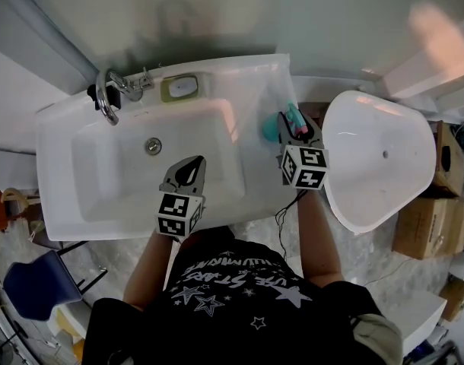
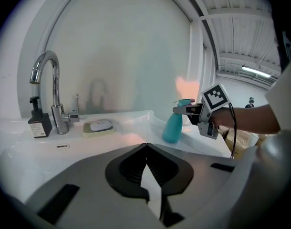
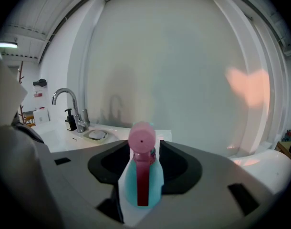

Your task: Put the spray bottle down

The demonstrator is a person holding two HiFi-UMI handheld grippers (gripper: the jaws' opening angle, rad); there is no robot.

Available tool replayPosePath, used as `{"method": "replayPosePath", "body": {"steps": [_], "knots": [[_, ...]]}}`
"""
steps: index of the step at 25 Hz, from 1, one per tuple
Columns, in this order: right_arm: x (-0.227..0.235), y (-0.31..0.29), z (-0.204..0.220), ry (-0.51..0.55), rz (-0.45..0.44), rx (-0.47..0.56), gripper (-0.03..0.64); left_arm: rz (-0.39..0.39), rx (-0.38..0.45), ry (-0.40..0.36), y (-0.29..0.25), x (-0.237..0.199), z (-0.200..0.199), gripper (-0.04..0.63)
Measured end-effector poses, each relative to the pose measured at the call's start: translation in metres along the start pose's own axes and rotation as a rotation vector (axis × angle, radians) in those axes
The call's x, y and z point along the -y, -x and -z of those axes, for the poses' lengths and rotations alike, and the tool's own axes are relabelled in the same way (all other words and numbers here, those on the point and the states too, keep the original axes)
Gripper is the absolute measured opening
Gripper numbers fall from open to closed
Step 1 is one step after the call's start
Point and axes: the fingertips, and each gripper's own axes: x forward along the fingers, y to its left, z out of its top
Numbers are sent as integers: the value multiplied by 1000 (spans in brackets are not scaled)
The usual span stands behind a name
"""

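Note:
The spray bottle (image 1: 281, 123) is teal with a pink head and stands upright on the right rim of the white sink (image 1: 61, 135). My right gripper (image 1: 297, 125) reaches around its neck; the bottle (image 3: 143, 178) fills the gap between the jaws, which look slightly apart from it, open. From the left gripper view the bottle (image 2: 173, 128) rests on the rim with the right gripper (image 2: 178, 110) at its head. My left gripper (image 1: 192, 166) hovers over the basin, jaws (image 2: 146, 146) together at the tips, holding nothing.
A chrome tap (image 1: 106, 97), a dark soap dispenser (image 2: 39, 123) and a soap dish (image 1: 179, 87) line the back of the sink. A white bowl-shaped fixture (image 1: 376, 166) stands right of it, with cardboard boxes (image 1: 422, 226) beyond. A blue chair (image 1: 30, 284) is lower left.

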Motion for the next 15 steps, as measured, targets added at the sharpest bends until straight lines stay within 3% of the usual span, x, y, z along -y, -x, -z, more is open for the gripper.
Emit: {"method": "replayPosePath", "body": {"steps": [5,15], "knots": [[-5,4,-1,3,-24,0,272,-28,7,-8,6,0,0,15],[-4,75,9,-12,-47,22,288,-105,66,-29,58,36,-4,15]]}}
